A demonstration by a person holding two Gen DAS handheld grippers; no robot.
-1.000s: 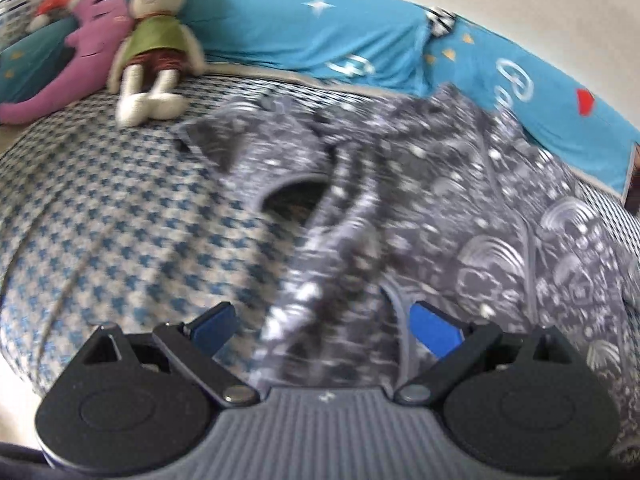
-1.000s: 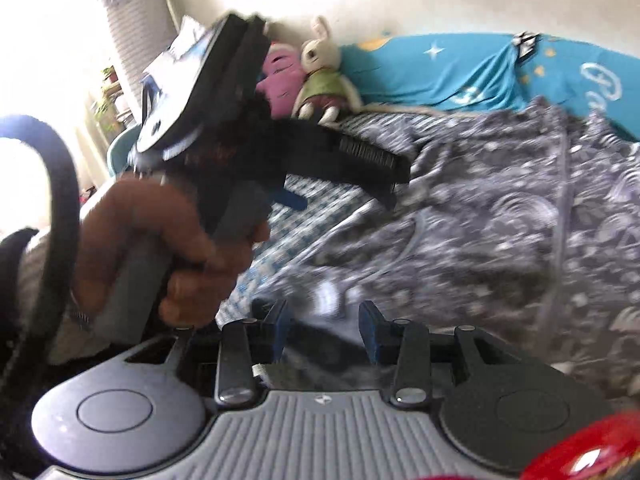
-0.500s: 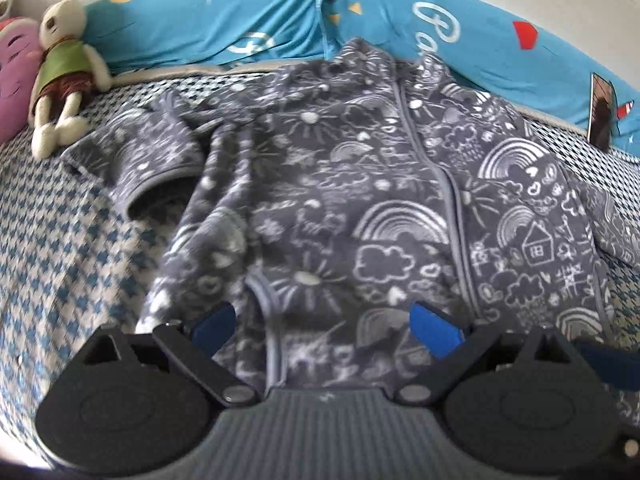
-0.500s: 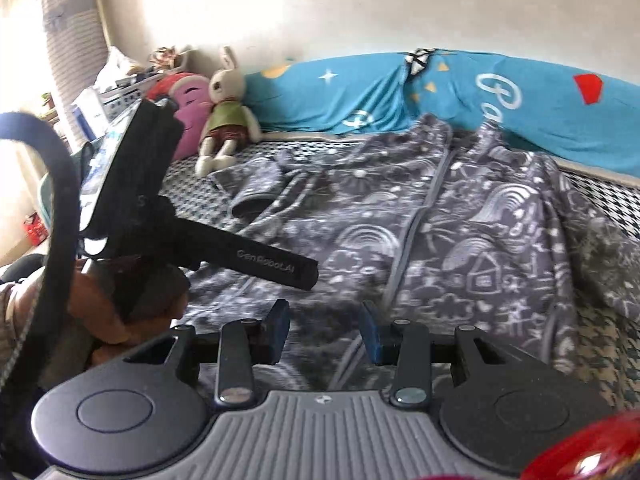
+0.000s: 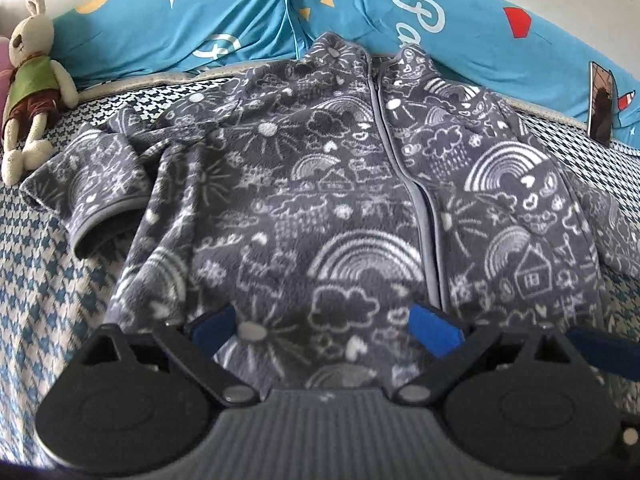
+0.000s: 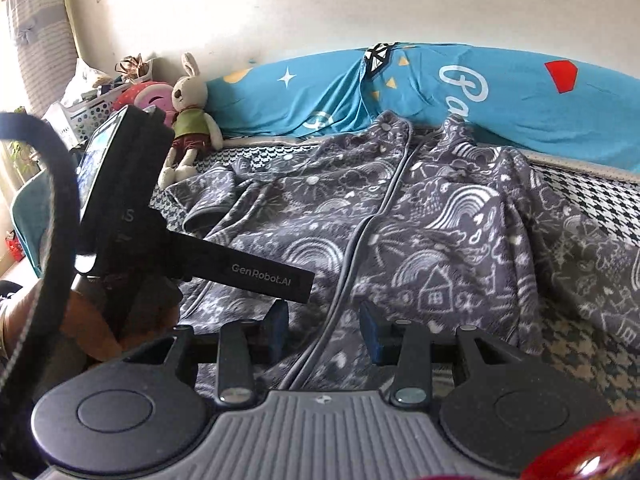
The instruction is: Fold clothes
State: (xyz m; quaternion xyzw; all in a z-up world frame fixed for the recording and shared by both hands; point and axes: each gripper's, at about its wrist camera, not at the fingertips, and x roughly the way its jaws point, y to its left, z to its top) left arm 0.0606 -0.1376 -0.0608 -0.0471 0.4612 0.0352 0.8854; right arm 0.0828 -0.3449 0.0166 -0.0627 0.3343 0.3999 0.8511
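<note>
a grey fleece zip-up jacket printed with white rainbows, clouds and houses (image 5: 320,208) lies spread face up across the blue-and-white houndstooth bed cover (image 5: 44,264), its collar toward the far edge, against the long turquoise pillow with stars and lettering (image 5: 224,12). the zip is closed and the body looks roughly flat. one sleeve is bent back near the far left corner, by the plush rabbit in a green vest (image 5: 30,68); the other trails off toward the right edge. no fold looks made yet, so judging by this the task is at its start: laying out is about done, and the sleeves and body remain to be folded.

the left gripper (image 5: 324,326) hovers over the hem at the near edge, jaws spread wide with nothing between them; whether the blue pads brush the fleece cannot be told. the right gripper (image 6: 323,330) sits over the zip line near the hem, jaws parted more narrowly, gripping nothing.
</note>
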